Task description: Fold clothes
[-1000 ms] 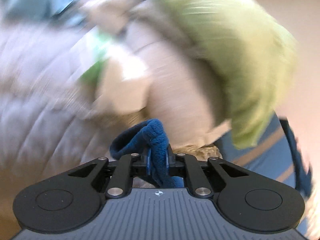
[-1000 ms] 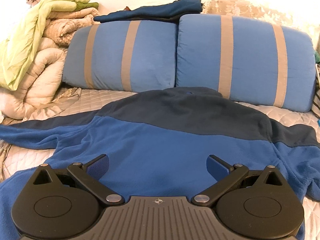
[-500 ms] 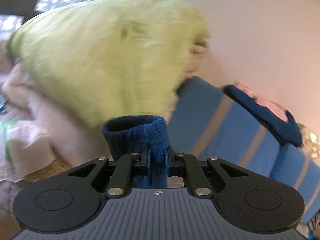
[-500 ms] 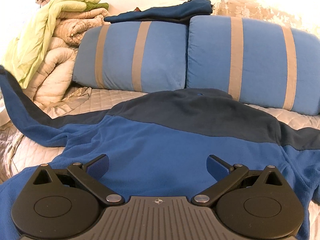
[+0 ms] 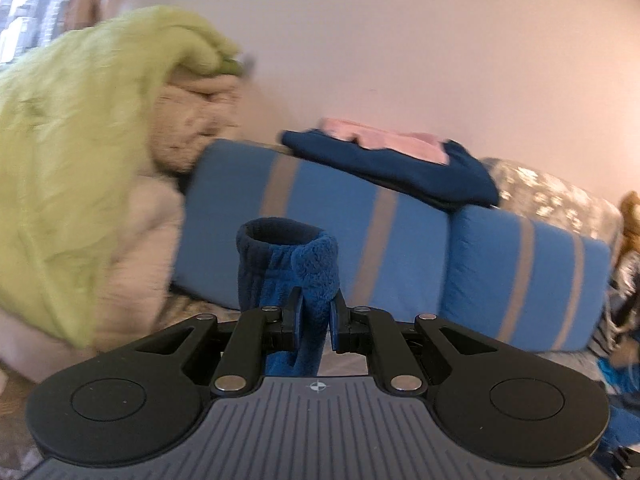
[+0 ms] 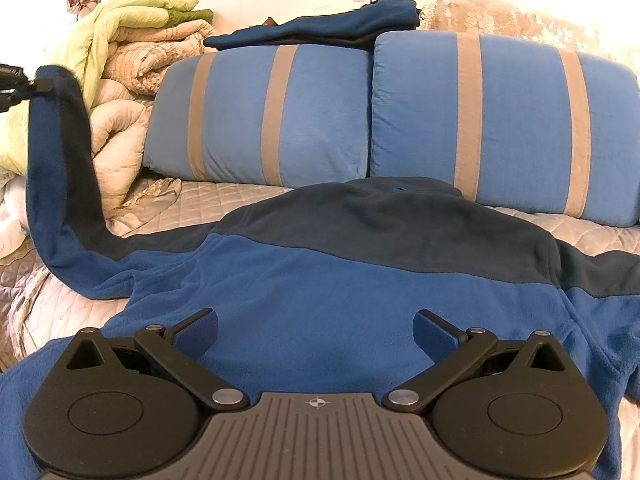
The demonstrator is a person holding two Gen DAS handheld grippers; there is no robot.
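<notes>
A blue fleece jacket (image 6: pixel 320 280) with a dark navy yoke lies flat, back up, on the quilted bed (image 6: pixel 224 200). Its left sleeve (image 6: pixel 60 160) is lifted off the bed and rises to the left edge of the right wrist view, where a dark gripper tip pinches its cuff. My left gripper (image 5: pixel 314 316) is shut on that sleeve cuff (image 5: pixel 288 264), which stands up between the pads. My right gripper (image 6: pixel 316 330) hovers open over the jacket's lower back, nothing between its fingers.
Two blue pillows with tan stripes (image 6: pixel 400 120) lean against the wall behind the jacket, a folded navy garment (image 6: pixel 332 26) on top. A pile of beige quilts and a green blanket (image 6: pixel 132 40) sits at the left. The jacket's other sleeve (image 6: pixel 600 272) stretches right.
My left gripper rose and swung rightward with the cuff, its view rolling level from the quilts to the pillows. The sleeve went from lying flat to hanging in the air. The right gripper stayed put.
</notes>
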